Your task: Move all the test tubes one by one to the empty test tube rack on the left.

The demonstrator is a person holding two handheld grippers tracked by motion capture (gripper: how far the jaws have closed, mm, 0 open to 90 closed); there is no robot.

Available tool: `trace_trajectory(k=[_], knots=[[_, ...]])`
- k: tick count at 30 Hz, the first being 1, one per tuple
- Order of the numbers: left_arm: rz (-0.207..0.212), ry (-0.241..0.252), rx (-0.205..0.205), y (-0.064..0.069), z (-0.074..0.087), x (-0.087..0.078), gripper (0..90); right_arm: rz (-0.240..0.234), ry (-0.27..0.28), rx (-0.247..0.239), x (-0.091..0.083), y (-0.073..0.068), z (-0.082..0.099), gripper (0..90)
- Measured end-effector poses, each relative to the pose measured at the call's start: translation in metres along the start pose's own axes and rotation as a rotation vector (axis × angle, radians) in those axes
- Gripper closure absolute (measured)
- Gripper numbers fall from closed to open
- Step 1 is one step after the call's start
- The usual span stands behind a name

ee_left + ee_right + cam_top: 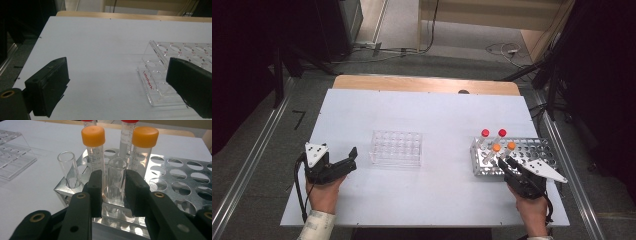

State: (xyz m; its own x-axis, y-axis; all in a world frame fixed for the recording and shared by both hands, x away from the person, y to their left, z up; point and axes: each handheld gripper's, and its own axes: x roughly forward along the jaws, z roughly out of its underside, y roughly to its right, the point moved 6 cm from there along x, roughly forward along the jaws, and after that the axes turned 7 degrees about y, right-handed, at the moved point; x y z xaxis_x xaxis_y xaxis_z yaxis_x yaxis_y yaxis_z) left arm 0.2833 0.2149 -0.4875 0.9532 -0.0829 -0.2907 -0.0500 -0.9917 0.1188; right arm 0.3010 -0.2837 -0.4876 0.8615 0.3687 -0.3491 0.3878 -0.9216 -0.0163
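White sheet covers the bench (pixel 432 115), with a strip of bare wood showing along the far edge; grey floor around it, metal rails down both sides, cables on the floor beyond, dark gear at left and right. Metal rack (pixel 532 150) sits at the right near the front edge, holding two red-capped and two orange-capped tubes (pixel 93 147) plus two uncapped clear ones. Right gripper (pixel 113 192) is at the rack's near end, its jaws drawn in around the uncapped clear tube (pixel 116 177) standing in the front row (pads look to be on the glass or just off it, can't tell which; the tube is upright and seated in its hole). Second uncapped tube (pixel 67 168) stands one hole over, at the rack's corner. Clear acrylic rack (pixel 396 148) sits mid-bench, empty holes, well apart from the metal one. Left gripper (pixel 343 163) rests low near the front left, jaws spread wide with nothing between them, pointing toward the acrylic rack.
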Motion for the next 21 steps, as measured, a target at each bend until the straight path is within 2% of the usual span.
trace_trajectory(k=[7,12,15,17,21], knots=[[-0.002,-0.003,0.001,0.000,0.000,0.000,5.1,0.009,-0.007,-0.001,0.004,0.000,0.002,72.0],[0.002,-0.001,0.001,0.001,0.000,0.000,5.3,0.012,-0.003,-0.006,0.004,-0.001,0.001,72.4],[0.003,0.000,0.001,0.002,0.000,0.000,5.3,0.014,0.019,0.000,0.000,-0.001,-0.005,72.4],[0.003,-0.006,0.001,0.001,0.000,0.000,5.4,0.012,0.055,0.014,-0.010,-0.001,-0.019,72.4],[-0.001,-0.004,-0.004,0.000,0.000,0.001,5.4,0.010,0.089,0.022,-0.020,0.000,-0.031,72.6]])
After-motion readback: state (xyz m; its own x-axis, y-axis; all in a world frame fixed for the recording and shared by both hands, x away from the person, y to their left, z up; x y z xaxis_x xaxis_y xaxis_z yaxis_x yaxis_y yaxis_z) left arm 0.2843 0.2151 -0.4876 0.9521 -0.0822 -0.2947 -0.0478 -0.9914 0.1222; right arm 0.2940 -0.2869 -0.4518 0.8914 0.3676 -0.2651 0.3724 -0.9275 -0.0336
